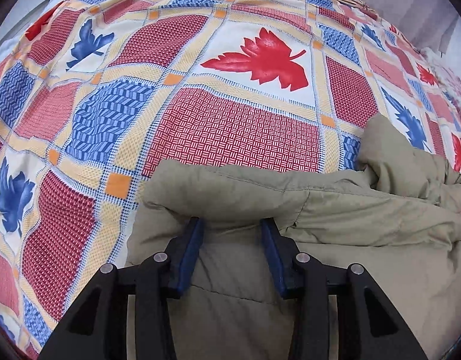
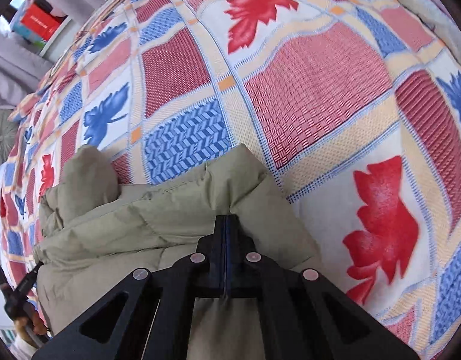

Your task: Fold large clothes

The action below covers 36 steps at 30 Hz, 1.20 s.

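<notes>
Over the leaf-patterned bedspread (image 1: 230, 114), the olive padded jacket (image 1: 335, 210) was held by its forward edge, running crosswise between the half-open left gripper (image 1: 231, 225), clamped on a thick fold, and the fully closed right gripper (image 2: 227, 217).

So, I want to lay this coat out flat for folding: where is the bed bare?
Bare bedspread lies beyond the olive puffer coat, around the red leaf square, and beside the right gripper. It is crowded near the left gripper, where the coat's folds bunch.
</notes>
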Available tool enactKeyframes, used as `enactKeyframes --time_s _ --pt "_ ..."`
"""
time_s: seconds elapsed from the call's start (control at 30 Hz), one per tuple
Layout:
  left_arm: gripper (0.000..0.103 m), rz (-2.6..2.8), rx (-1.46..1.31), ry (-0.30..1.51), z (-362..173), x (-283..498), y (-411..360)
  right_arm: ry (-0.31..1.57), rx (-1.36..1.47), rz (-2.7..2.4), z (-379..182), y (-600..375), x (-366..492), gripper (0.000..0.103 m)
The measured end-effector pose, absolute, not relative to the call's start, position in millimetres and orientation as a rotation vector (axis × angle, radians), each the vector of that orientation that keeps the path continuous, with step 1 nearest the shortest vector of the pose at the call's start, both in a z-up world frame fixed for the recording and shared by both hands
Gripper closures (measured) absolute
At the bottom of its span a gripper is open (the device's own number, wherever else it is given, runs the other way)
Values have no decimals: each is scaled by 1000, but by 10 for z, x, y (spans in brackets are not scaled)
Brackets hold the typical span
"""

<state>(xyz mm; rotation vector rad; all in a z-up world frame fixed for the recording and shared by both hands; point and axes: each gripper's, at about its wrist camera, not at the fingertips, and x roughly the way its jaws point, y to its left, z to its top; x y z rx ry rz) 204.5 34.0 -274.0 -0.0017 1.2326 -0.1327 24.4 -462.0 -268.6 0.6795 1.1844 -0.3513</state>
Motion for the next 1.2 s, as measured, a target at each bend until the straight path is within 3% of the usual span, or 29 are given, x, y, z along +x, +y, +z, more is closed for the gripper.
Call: enactKeyframes --time_s 0.23,0.43,0.5,0.53,0.57,0.8,0.83,0.87,1.1,1.2 --pt "58 -103 -46 1270 -2666 2113 373 1223 678 -409 -2830 -4603 445 103" --pt "58 -104 2 1269 -2371 1887 454 1198 662 -385 -2486 -4448 278 90" --pt "45 -117 -8 1279 -2286 1809 494 1181 667 -378 -2354 -4350 167 79" --pt "25 -122 -21 1285 -2243 1765 516 1174 669 -373 -2303 -4299 122 68" --pt "20 -125 -32 1284 -2198 1712 538 1165 667 -368 -2247 -4232 76 61" --pt "19 -163 -17 1322 -2070 1362 571 1184 650 -290 -2030 -3614 -194 60" --pt "16 -163 -14 1325 -2065 1321 575 1189 652 -283 -2012 -3550 -245 60" --pt "0 -161 -11 1330 -2061 1272 579 1194 657 -276 -2005 -3485 -283 60" --pt "0 -182 -6 1343 -2023 1061 611 1228 687 -252 -1983 -3145 -450 60" --pt "0 -194 -6 1357 -2022 1021 627 1243 685 -235 -1979 -3020 -455 53"
